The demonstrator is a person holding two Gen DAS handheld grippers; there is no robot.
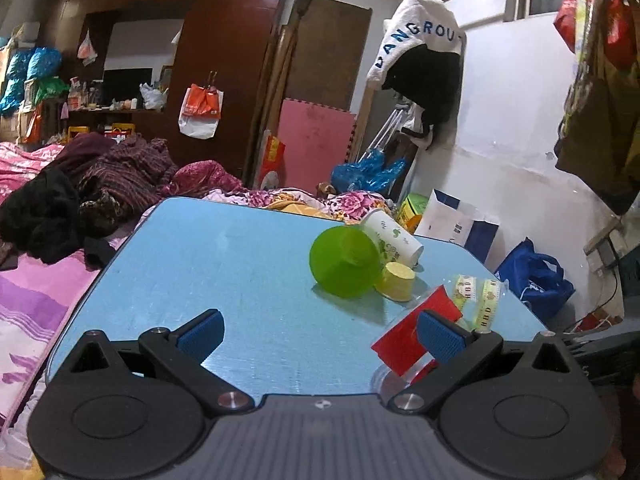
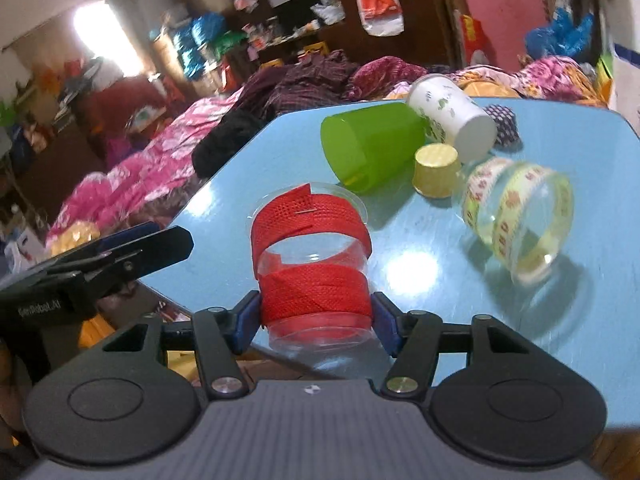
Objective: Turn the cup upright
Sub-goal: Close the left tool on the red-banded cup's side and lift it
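Right gripper (image 2: 316,322) is clamping both blue pads on the clear cup with red tape (image 2: 314,256), holding it near the near edge of the blue table (image 2: 248,168), rim facing away and up, slightly tilted. Left gripper (image 1: 320,334) is hovering with jaws spread wide, gripping nothing; the red-taped cup (image 1: 416,334) is sitting just beside its right finger. Farther out, the green cup (image 2: 372,146), white paper cup (image 2: 452,120) and clear cup with patterned tape (image 2: 516,216) are lying on their sides; the small yellow cup (image 2: 436,172) is standing upside down between them.
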